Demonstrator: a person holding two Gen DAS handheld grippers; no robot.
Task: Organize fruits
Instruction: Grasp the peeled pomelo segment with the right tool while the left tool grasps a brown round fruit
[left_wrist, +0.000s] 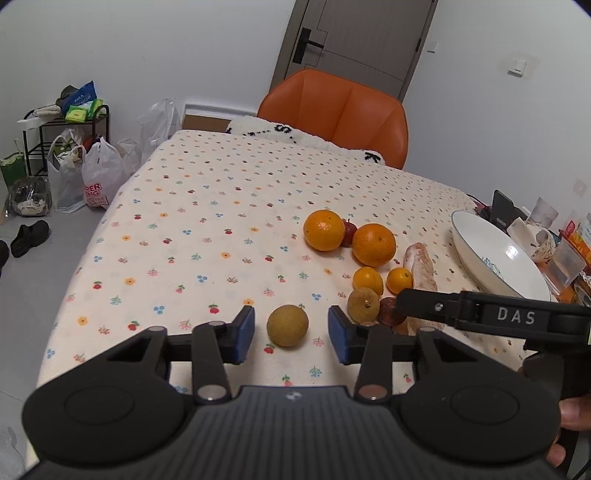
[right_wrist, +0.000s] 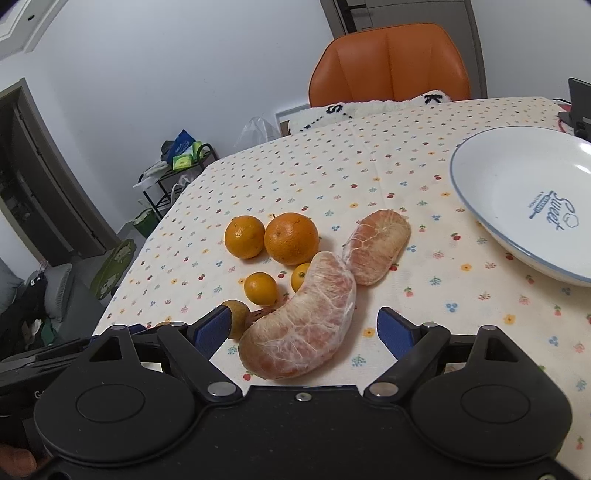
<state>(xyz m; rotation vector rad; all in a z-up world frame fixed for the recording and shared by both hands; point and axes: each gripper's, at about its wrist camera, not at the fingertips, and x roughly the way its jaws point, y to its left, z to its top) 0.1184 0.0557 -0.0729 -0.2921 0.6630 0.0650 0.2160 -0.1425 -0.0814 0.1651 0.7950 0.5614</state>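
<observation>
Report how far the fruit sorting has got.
Done: nothing, the white bowl holds no fruit. In hand: the left gripper is open around a brown round fruit; the right gripper is open around a peeled pomelo segment. Left: the oranges, small citrus and second segment on the tablecloth.

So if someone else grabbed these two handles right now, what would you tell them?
Left gripper: open, fingers either side of a brown round fruit, not gripping.
Right gripper: open around the near pomelo segment, not closed.
On the cloth: two oranges, two small oranges, a second brown fruit, a far pomelo segment.
Plate is empty.
Done: nothing is on the plate yet. Left: probably all the fruit.
</observation>
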